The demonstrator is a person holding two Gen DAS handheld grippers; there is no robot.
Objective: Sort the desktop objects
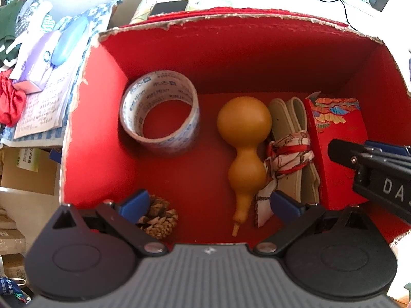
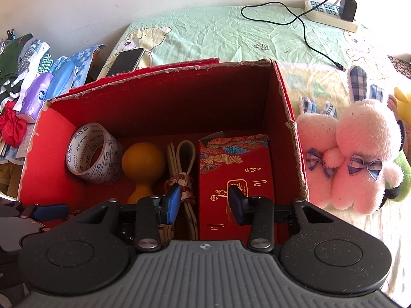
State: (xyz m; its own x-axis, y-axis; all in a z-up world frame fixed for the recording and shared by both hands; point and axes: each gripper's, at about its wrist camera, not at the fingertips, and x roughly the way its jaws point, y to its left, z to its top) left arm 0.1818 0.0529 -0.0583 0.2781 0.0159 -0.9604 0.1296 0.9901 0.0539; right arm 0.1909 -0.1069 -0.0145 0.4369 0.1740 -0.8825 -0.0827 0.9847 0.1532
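**Both grippers empty over the filled red box**

The red cardboard box (image 2: 285, 118) stands open on a bed with a green sheet (image 2: 218, 33); its contents run largest to smallest: a red patterned packet (image 2: 231, 164) upright against the right wall; the tape roll (image 1: 159, 113) in the far left corner; the tan gourd (image 1: 244, 148) mid-floor, stem toward the near wall; a folded pale strap tied with a scarf (image 1: 290, 154) between gourd and packet, touching both; a pine cone (image 1: 159, 218) by the near wall.

The left gripper (image 1: 208, 204) hangs over the near edge, fingers spread wide, nothing between them; the right gripper (image 2: 204, 201) hovers above strap and packet, fingers moderately apart, also empty.

Risk, as I judge it: a drop from the right gripper could snag the scarf or tip the packet onto the strap; the left blue pad sits close to the pine cone and could crush it; the round gourd may roll if nudged.
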